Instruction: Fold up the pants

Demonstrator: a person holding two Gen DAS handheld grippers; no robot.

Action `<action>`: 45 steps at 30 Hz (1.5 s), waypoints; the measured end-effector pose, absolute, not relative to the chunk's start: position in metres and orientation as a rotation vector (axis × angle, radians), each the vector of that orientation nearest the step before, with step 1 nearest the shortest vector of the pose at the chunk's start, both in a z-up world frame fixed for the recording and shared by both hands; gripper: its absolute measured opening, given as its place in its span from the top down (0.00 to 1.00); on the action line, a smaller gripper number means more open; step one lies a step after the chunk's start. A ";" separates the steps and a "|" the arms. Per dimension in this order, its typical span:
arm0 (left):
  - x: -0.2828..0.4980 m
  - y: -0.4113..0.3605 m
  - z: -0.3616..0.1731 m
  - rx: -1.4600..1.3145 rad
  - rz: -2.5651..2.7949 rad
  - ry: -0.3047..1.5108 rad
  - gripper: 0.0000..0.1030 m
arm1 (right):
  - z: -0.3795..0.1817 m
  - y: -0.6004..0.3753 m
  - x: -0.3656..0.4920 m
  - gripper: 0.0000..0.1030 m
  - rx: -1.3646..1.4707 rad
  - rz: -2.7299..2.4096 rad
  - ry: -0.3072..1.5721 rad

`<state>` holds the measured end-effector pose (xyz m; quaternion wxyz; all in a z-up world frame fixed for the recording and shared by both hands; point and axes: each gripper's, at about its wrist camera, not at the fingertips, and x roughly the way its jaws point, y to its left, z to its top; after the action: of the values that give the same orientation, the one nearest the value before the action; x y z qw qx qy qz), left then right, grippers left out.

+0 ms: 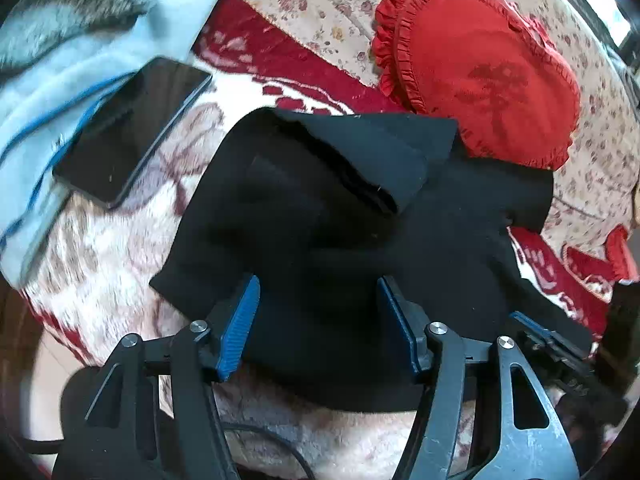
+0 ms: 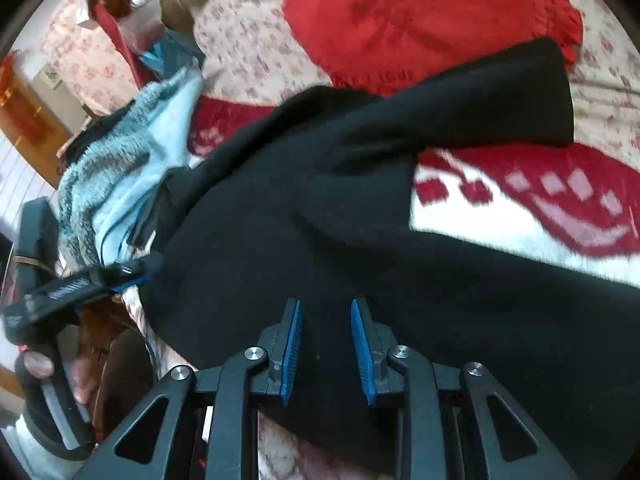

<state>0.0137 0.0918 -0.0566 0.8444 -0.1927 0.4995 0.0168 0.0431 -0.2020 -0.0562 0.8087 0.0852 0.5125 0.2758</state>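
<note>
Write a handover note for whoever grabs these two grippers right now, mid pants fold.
Left gripper: open, jaws straddling the near edge of the black pants, nothing clamped.
Right gripper: open, narrower gap, pads over the same fabric.
Pants lie on the patterned blanket, partly folded, one flap doubled over on top, far end against the red pillow. A phone sits left of them.
Left: grip the edge, finish the fold, flatten.

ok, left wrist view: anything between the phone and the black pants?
Nothing on it. In the left wrist view only a bare strip of the patterned blanket separates the phone from the pants; they do not touch.
</note>
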 end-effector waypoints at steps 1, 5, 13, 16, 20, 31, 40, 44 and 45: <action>0.015 0.092 -0.054 -0.409 0.032 1.063 0.41 | -0.055 -0.203 0.046 0.75 0.195 0.588 1.102; 0.021 0.100 -0.036 -0.486 -0.002 1.037 0.41 | -0.036 -0.209 0.058 0.75 0.260 0.609 1.064; 0.056 0.110 -0.037 -0.629 -0.005 1.053 0.26 | -0.019 -0.189 0.107 0.69 0.436 0.640 1.034; 0.068 0.108 -0.040 -0.659 -0.005 1.055 0.26 | -0.015 -0.186 0.126 0.65 0.515 0.665 1.037; 0.083 0.107 -0.045 -0.673 0.003 1.061 0.26 | -0.019 -0.171 0.159 0.62 0.615 0.682 1.059; 0.102 0.104 -0.056 -0.618 0.033 1.078 0.26 | -0.046 -0.143 0.205 0.62 0.621 0.622 1.132; 0.107 0.106 -0.061 -0.623 0.029 1.072 0.26 | -0.060 -0.124 0.224 0.86 0.563 0.632 1.149; 0.106 0.107 -0.059 -0.599 0.007 1.074 0.41 | -0.044 -0.128 0.203 0.94 0.488 0.644 1.073; 0.104 0.107 -0.057 -0.595 -0.010 1.075 0.47 | -0.039 -0.130 0.196 0.95 0.483 0.648 1.060</action>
<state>0.1039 0.1068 -0.0569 0.8172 -0.2792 0.5041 -0.0049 0.1957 -0.1304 -0.0388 0.7862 0.2240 0.4914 0.3004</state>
